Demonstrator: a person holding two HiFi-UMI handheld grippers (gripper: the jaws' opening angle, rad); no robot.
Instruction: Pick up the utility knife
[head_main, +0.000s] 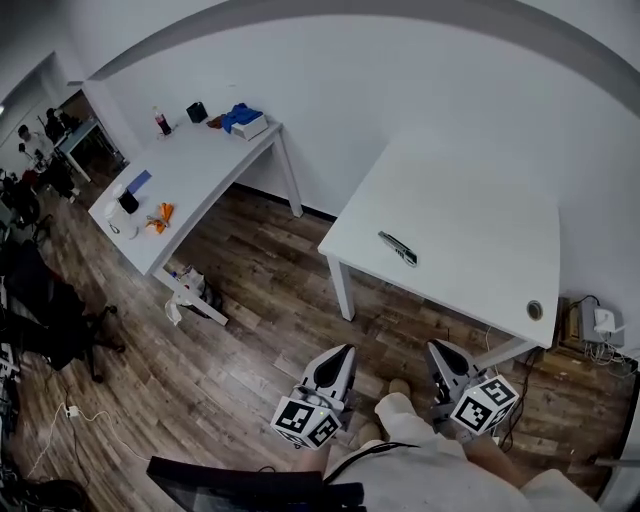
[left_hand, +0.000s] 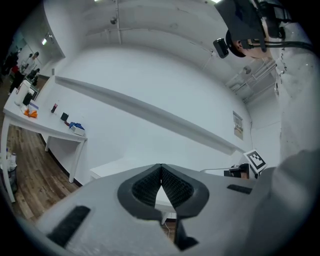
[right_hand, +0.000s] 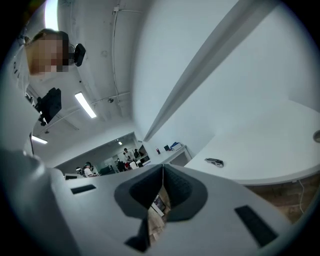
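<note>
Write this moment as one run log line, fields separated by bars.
stage: not yet reaching | utility knife: on white table, untouched | left gripper: shut, empty | right gripper: shut, empty

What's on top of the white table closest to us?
Just the utility knife, lying flat on the white table near its front edge. A round hole sits by one corner. The tabletop hides whatever is beneath it.
</note>
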